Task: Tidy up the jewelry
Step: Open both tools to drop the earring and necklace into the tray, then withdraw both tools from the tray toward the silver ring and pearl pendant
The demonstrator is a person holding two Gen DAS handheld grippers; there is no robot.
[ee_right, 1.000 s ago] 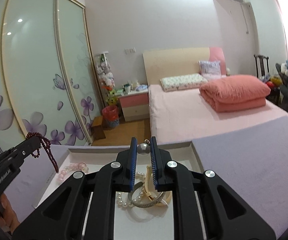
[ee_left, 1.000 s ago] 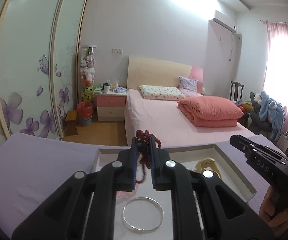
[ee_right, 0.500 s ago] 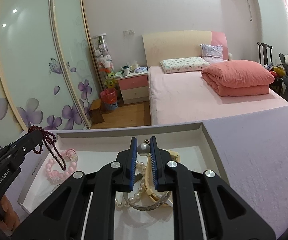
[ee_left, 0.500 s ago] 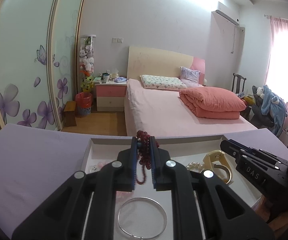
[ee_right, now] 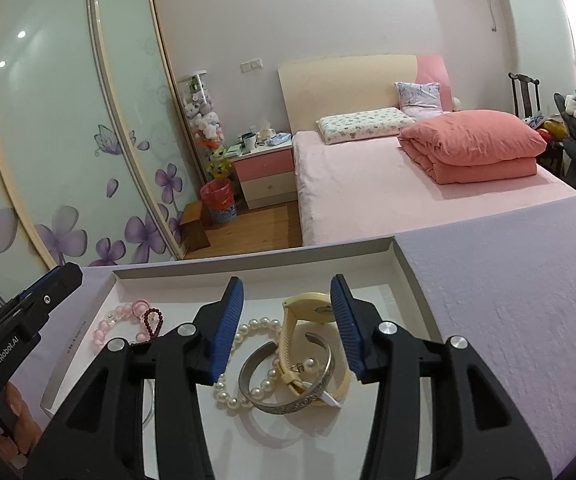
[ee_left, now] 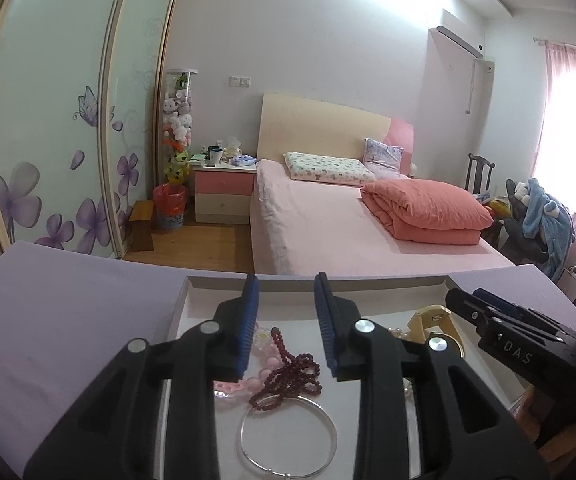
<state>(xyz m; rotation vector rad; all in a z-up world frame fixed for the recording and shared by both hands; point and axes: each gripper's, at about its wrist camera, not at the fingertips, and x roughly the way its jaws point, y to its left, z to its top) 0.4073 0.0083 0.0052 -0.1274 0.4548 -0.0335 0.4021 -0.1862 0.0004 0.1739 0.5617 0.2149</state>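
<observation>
A shallow white tray [ee_left: 216, 284] [ee_right: 405, 268] lies on a lilac table. My left gripper [ee_left: 286, 316] hangs over its left part, jaws opening, nothing between the pads. Below it a dark red bead string [ee_left: 288, 372] lies on a pink bead bracelet [ee_left: 248, 384] and touches a thin silver bangle [ee_left: 288, 436]. My right gripper [ee_right: 286, 320] is over the right part, jaws opening and empty. Under it lie a pearl bracelet [ee_right: 248, 332], a cream watch [ee_right: 311, 308], a grey cuff bangle [ee_right: 288, 392] and a small pearl earring [ee_right: 305, 366].
The lilac table top [ee_right: 507, 300] spreads to both sides of the tray. Behind the table are a pink bed [ee_left: 347, 232], a bedside cabinet [ee_left: 224, 192] and a flower-printed sliding wardrobe [ee_left: 48, 140]. A person's hand [ee_right: 16, 420] holds the left gripper.
Both grippers went from shut to open. The red bead string dropped from the left jaws onto the tray; the pearl earring left the right jaws and lies among the bracelets. The left gripper sank.
</observation>
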